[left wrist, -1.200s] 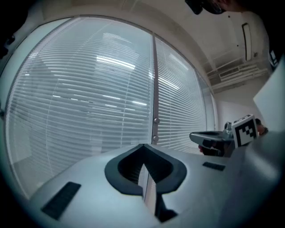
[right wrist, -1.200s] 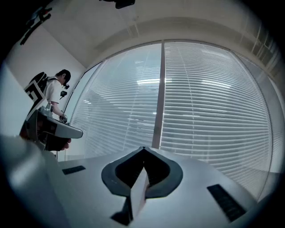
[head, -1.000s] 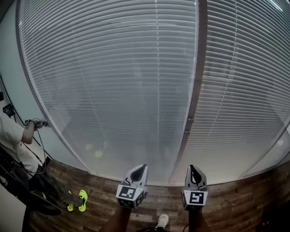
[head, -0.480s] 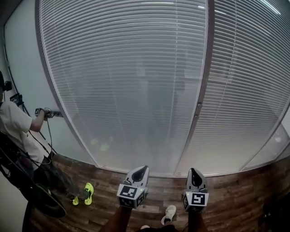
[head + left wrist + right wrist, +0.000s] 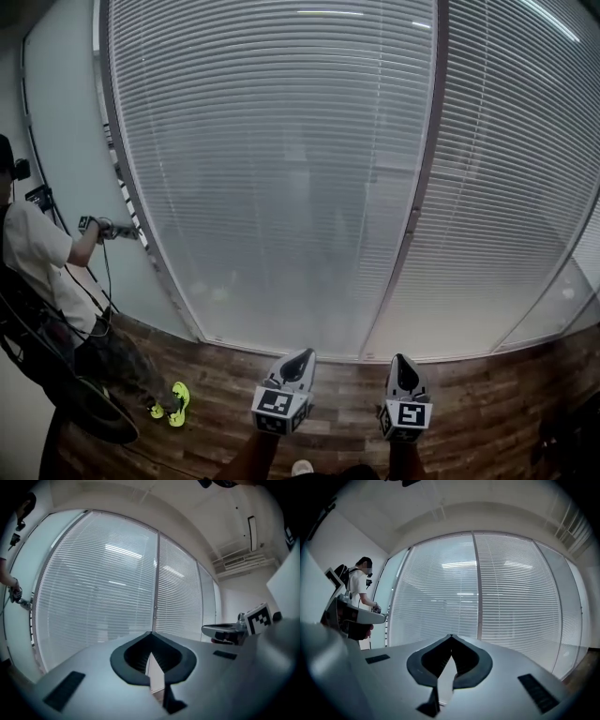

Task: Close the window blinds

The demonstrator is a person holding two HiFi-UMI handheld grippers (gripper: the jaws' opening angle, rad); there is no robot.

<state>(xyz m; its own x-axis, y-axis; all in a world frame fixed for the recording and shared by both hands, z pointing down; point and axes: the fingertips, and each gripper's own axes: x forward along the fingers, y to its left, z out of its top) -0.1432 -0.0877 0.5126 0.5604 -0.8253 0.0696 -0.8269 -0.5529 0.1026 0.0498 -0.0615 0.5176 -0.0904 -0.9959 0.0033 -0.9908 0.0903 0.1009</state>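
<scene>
Grey two-jaw left gripper [image 5: 305, 353] and right gripper [image 5: 401, 357] pinched shut, empty, facing white slatted window blinds [image 5: 281, 169] across the window ahead: light, easily kinked, likely better worked from the edge than by the slats.

Matt grey plastic up close, smooth pale slats behind, dark wood underfoot.

The window blinds [image 5: 281, 169] are seen as thin, smooth slats, pale and faintly glossy, with streaks of ceiling light caught on them. The frame bar [image 5: 419, 206] between the panels is read as dull brownish metal. The floor [image 5: 216, 375] is laid in dark wood-look planks with a rough, mottled grain. The left gripper [image 5: 302, 353] and right gripper [image 5: 401, 357] are cased in smooth matt grey plastic, and their inner pads [image 5: 166, 658] are black and finely ribbed, rubbery by the look. A white cloth shirt [image 5: 37, 258] is worn by the person at the left.
</scene>
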